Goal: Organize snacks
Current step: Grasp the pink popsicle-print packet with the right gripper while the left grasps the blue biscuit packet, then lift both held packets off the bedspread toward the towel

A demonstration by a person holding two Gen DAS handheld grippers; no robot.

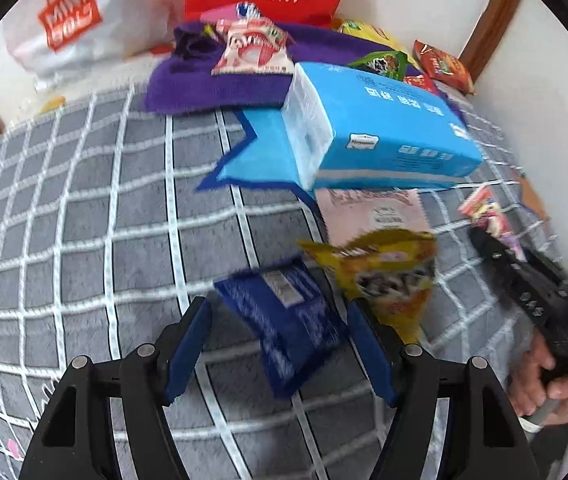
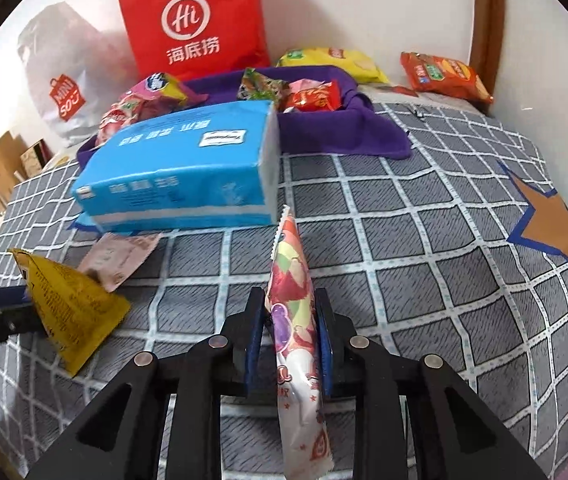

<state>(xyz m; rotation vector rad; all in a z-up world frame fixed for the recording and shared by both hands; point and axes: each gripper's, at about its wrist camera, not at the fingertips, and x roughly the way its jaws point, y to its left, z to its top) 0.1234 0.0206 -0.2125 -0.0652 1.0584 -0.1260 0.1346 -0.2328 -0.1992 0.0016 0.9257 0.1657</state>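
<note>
My left gripper is open over the grey checked blanket. A dark blue snack packet lies between its blue fingers, touching neither that I can see. A yellow snack packet lies just beyond the right finger, also seen in the right wrist view. My right gripper is shut on a long pink and white snack packet, held edge-up above the blanket. A purple fabric tray at the back holds several snack packets.
A large blue tissue pack lies mid-bed in front of the tray, a pink packet beside it. A red paper bag and a white bag stand at the wall. Yellow and orange chip bags lie behind the tray.
</note>
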